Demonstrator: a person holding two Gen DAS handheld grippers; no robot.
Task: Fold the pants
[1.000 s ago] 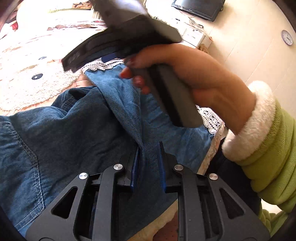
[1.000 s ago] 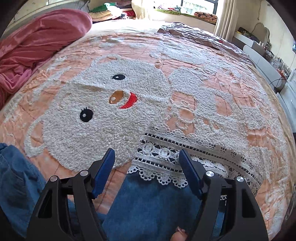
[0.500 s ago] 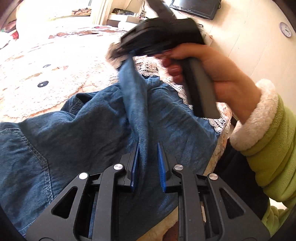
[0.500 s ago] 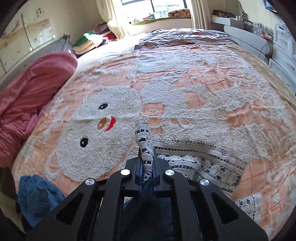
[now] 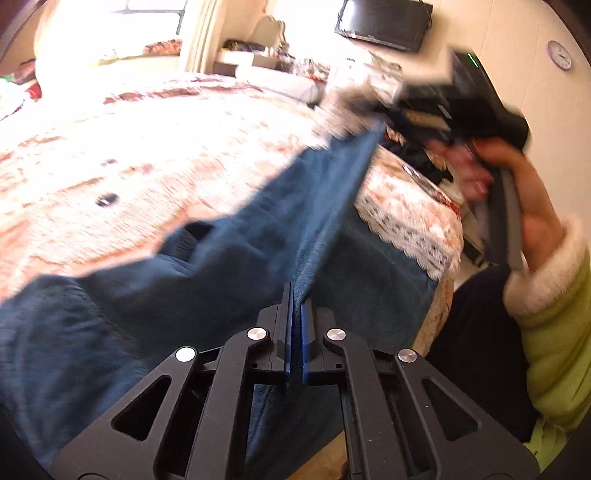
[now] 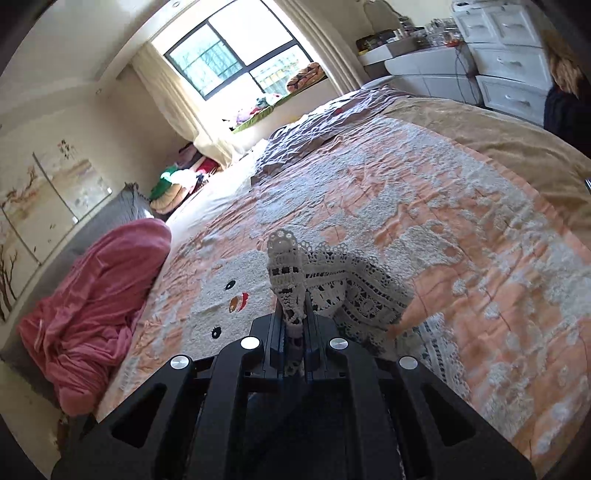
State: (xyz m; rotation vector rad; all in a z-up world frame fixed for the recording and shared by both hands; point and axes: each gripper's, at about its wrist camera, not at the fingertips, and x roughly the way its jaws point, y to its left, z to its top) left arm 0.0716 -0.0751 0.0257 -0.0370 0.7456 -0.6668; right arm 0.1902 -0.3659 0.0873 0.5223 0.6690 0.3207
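Pants (image 5: 229, 258) of blue denim are lying across the lower left and centre of the left wrist view, spread on the bed (image 5: 155, 147), with one fold of cloth stretching taut as a ridge from the bottom centre up toward the upper right. Their lace hem (image 6: 291, 273) is showing white in the centre of the right wrist view, part of it standing up above the pads and the rest trailing down to the right onto the bedspread. The left gripper (image 5: 294, 302) is sitting at the bottom centre of its view, its jaws having just been closing, and its blue pads are now pressing together on the denim ridge. The right gripper (image 6: 294, 325) is at the bottom centre of its own view, its fingers pinching the lace hem tightly; in the left wrist view it is appearing blurred at the upper right, gripped by a hand (image 5: 517, 184) coming out of a green sleeve (image 5: 554, 332) with a white fluffy cuff. A pink blanket (image 6: 96, 302) is bunching at the left of the right wrist view. A window (image 6: 236, 59) is glowing at the top, and white drawers (image 6: 506, 62) are standing at the upper right. A dark screen (image 5: 384, 22) and a clock (image 5: 561, 59) are hanging on the wall at the top right of the left wrist view.
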